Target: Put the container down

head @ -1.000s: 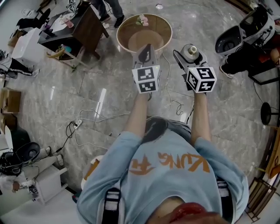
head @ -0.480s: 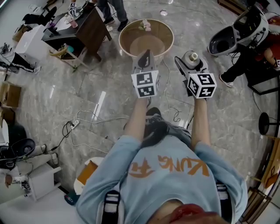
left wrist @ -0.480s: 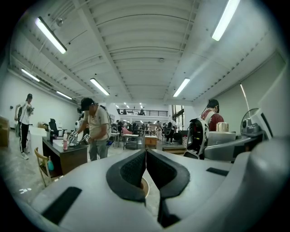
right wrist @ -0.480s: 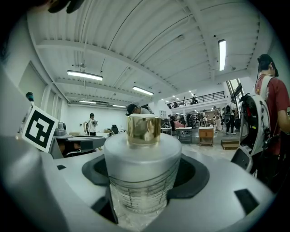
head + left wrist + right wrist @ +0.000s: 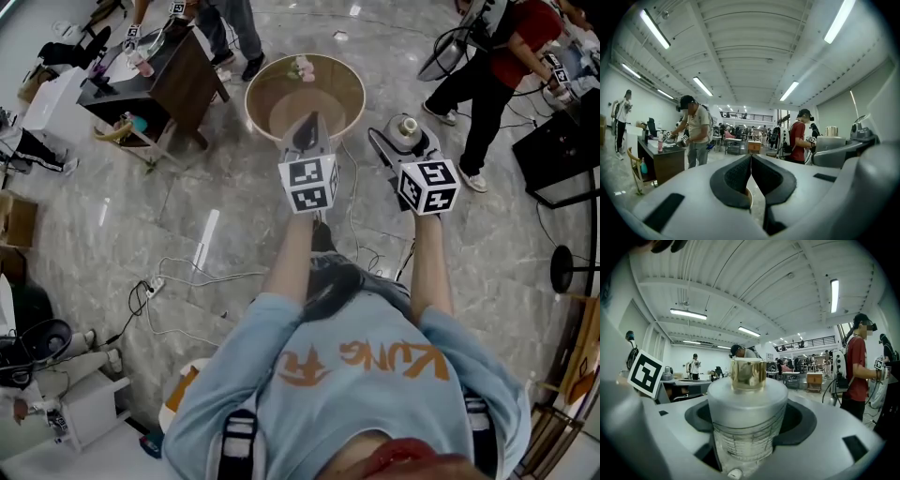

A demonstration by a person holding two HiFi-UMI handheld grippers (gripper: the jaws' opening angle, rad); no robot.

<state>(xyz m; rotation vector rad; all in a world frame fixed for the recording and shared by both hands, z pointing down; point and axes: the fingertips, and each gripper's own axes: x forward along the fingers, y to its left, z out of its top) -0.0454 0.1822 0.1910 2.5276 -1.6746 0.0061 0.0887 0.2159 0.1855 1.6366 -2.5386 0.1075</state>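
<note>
Two jaws of the right gripper (image 5: 403, 142) stand wide and clamp the container (image 5: 746, 404), a clear ribbed jar with a grey lid and a gold knob, which sits upright between them. The jaws of the left gripper (image 5: 751, 161) are pressed together with nothing between them. The container is carried in the air, well above the marble floor (image 5: 187, 206) and just short of the round wooden tub (image 5: 253, 84) ahead. Judging by this, the step in hand is the carry towards a resting place, with the setting-down not yet begun. The next move would call for lowering the jar upright until its base is borne, then easing the jaws apart. Both forearms reach forward side by side, the grippers roughly level, marker cubes turned upward.
</note>
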